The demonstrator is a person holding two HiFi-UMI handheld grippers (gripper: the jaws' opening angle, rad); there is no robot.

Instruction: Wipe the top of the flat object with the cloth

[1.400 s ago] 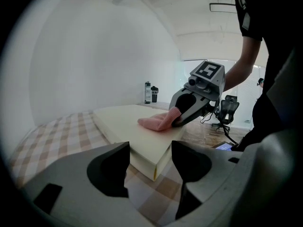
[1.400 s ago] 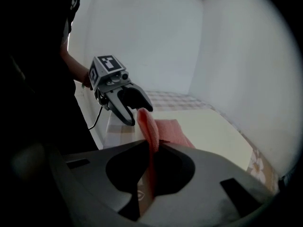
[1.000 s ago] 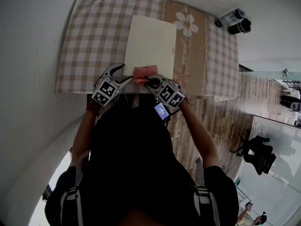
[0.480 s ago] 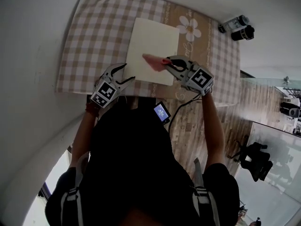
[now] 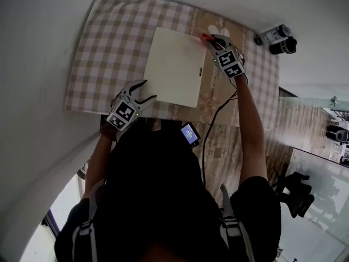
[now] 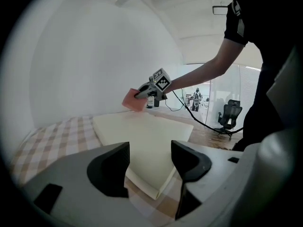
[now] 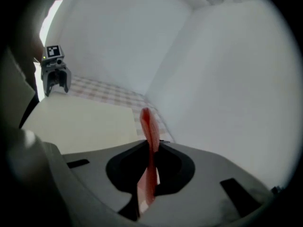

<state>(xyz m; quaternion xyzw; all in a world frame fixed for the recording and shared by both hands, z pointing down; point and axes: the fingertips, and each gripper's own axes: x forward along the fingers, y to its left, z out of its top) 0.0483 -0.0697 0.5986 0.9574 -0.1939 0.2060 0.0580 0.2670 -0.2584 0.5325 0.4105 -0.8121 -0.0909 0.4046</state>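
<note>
A flat cream board (image 5: 173,67) lies on the checked tablecloth (image 5: 109,42). At the board's far right corner my right gripper (image 5: 211,39) is shut on a pink cloth (image 5: 205,36). In the right gripper view the cloth (image 7: 149,131) stands edge-on, pinched between the jaws of the right gripper (image 7: 150,148), with the board (image 7: 80,124) to its left. My left gripper (image 5: 147,90) stays open at the board's near left corner with nothing in it. Seen from the left gripper (image 6: 149,162), the board (image 6: 142,136) stretches ahead, and the cloth (image 6: 133,100) hangs over its far end.
Two dark containers (image 5: 275,37) stand on the floor beyond the table's right side. A small lit screen (image 5: 189,134) hangs by the table's near edge, with a cable (image 5: 215,113) running to the right gripper. White walls close the left and far sides. An office chair (image 5: 294,192) stands at right.
My right gripper has carried the pink cloth from the board's near edge across to its far right corner. The left gripper has hardly moved and stays open.
</note>
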